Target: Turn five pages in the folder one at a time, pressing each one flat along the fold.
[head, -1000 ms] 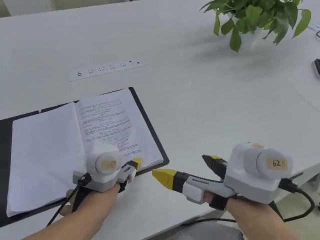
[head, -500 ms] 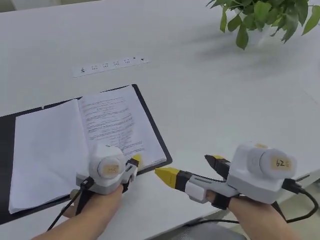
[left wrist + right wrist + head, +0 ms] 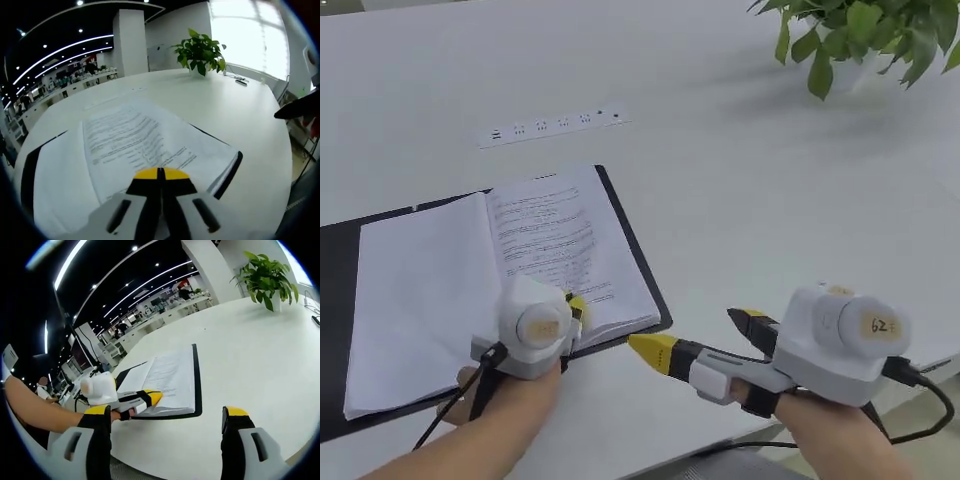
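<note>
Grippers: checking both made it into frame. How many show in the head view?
2. The left gripper hangs over the folder's near right corner; the right gripper is beside it above the table.

folder (image 3: 636, 270) | black, open flat | printed page on right

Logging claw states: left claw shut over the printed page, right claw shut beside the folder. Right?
No: the right claw is open, jaws well apart in the right gripper view. The left claw is shut over the printed page.
</note>
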A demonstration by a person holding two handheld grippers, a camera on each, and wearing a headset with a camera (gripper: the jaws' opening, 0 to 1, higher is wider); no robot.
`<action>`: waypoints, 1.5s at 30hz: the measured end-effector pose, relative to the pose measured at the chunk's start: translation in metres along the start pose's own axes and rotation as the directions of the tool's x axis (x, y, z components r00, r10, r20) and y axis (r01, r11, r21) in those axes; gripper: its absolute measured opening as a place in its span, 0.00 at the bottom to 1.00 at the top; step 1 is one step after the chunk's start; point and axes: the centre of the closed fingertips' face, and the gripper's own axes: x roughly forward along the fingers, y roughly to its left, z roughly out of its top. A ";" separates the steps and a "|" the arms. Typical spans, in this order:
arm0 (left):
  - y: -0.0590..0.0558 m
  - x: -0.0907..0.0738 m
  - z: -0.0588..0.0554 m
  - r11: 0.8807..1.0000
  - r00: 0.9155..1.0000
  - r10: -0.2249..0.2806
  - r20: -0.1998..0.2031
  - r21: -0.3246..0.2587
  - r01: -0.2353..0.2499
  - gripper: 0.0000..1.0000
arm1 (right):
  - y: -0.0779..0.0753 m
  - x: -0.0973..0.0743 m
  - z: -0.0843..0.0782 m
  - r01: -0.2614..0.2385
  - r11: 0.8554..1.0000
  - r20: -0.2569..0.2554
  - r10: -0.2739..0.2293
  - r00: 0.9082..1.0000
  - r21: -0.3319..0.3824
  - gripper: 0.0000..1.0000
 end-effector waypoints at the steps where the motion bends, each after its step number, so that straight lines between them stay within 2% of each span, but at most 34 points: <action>1: -0.002 0.000 0.000 1.000 1.000 -0.009 0.005 -0.017 0.009 0.00 | 0.001 0.002 0.001 -0.005 1.000 0.000 0.005 1.000 -0.004 0.90; 6: -0.001 0.001 -0.001 1.000 1.000 -0.010 0.009 -0.022 0.010 0.00 | 0.005 0.021 0.007 -0.039 0.999 -0.008 0.039 0.999 -0.029 0.83; 9: -0.001 0.002 -0.001 0.999 1.000 -0.013 0.015 -0.032 0.013 0.00 | 0.003 0.042 0.011 -0.060 0.997 -0.023 0.059 0.998 -0.056 0.77; 14: 0.000 0.002 -0.001 0.999 1.000 -0.015 0.022 -0.039 0.015 0.00 | -0.005 0.075 0.019 -0.089 0.993 -0.036 0.087 0.996 -0.074 0.59; 22: 0.000 0.001 -0.001 0.999 0.999 -0.017 0.029 -0.044 0.018 0.00 | -0.020 0.114 0.023 -0.100 0.992 -0.076 0.094 0.993 -0.074 0.48; 29: 0.000 0.001 -0.001 0.999 0.999 -0.013 0.036 -0.049 0.015 0.00 | -0.027 0.132 0.023 -0.104 0.993 -0.094 0.098 0.991 -0.061 0.42; 45: 0.001 0.002 -0.001 0.998 0.999 -0.011 0.033 -0.061 0.013 0.00 | -0.040 0.154 0.022 -0.102 0.994 -0.126 0.096 0.987 -0.037 0.37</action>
